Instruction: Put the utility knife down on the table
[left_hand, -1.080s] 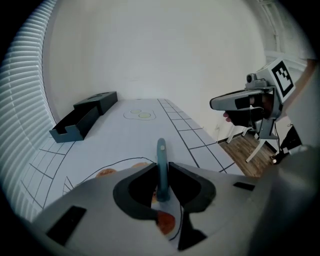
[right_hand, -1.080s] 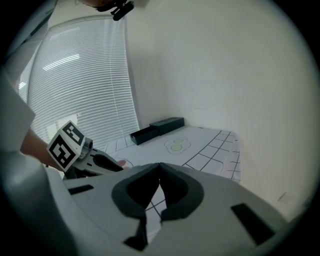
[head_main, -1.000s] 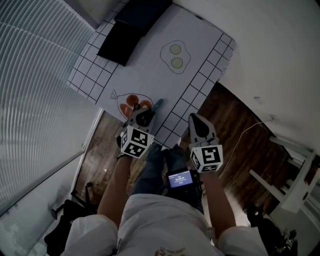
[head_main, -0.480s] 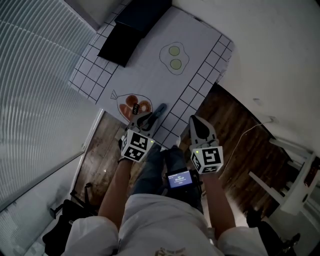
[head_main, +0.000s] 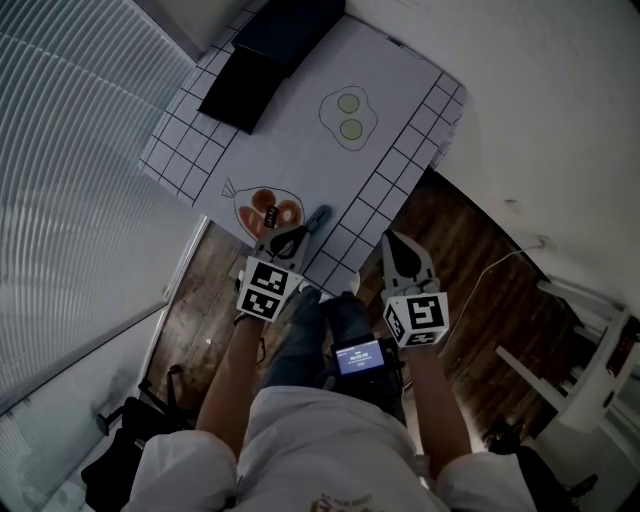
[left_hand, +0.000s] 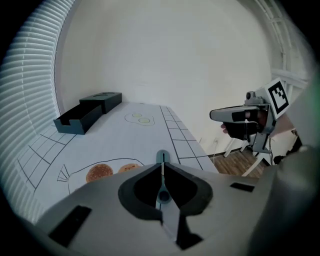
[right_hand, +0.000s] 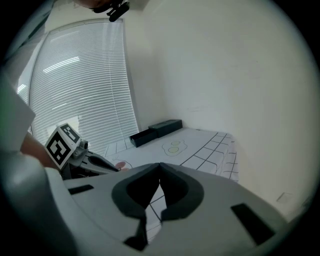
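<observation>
Black tray (open-topped) near window blinds.

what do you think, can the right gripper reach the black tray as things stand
Probably not: the right gripper hangs shut by the near end of the table, while the black tray sits at its far end, though nothing stands between.

Slim blue-grey utility knife, seemingly touching table.
</observation>
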